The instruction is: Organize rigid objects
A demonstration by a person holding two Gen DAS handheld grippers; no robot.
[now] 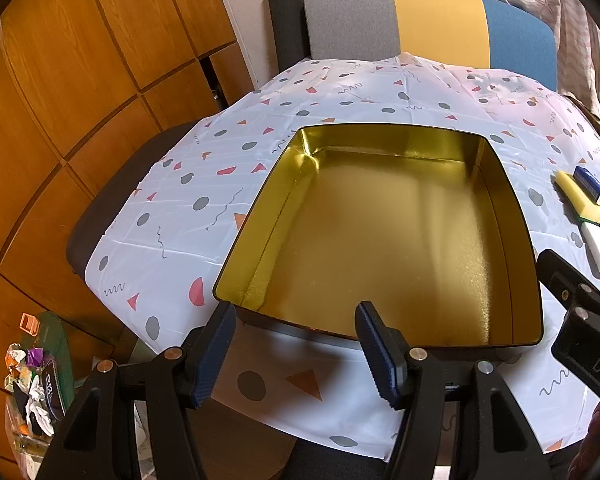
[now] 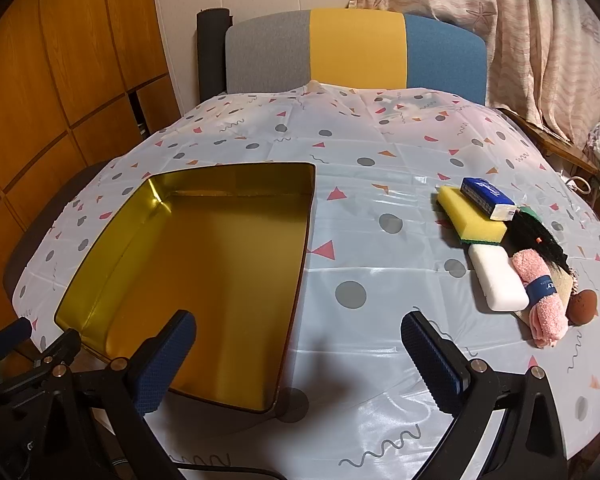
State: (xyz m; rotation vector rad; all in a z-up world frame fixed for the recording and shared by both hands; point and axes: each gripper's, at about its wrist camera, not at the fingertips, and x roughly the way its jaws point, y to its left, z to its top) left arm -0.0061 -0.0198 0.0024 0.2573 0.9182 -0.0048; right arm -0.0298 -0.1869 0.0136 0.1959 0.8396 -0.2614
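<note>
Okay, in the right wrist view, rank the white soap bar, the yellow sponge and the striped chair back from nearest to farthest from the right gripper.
1. White soap bar: nearest to the right gripper, on the tablecloth to its right.
2. Yellow sponge: just beyond the soap, with a blue packet lying on it.
3. Striped chair back: farthest, past the table's far edge.

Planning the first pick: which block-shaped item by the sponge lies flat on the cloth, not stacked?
The white bar. It lies directly on the cloth, nearer the camera, while the blue box sits on the sponge.
</note>
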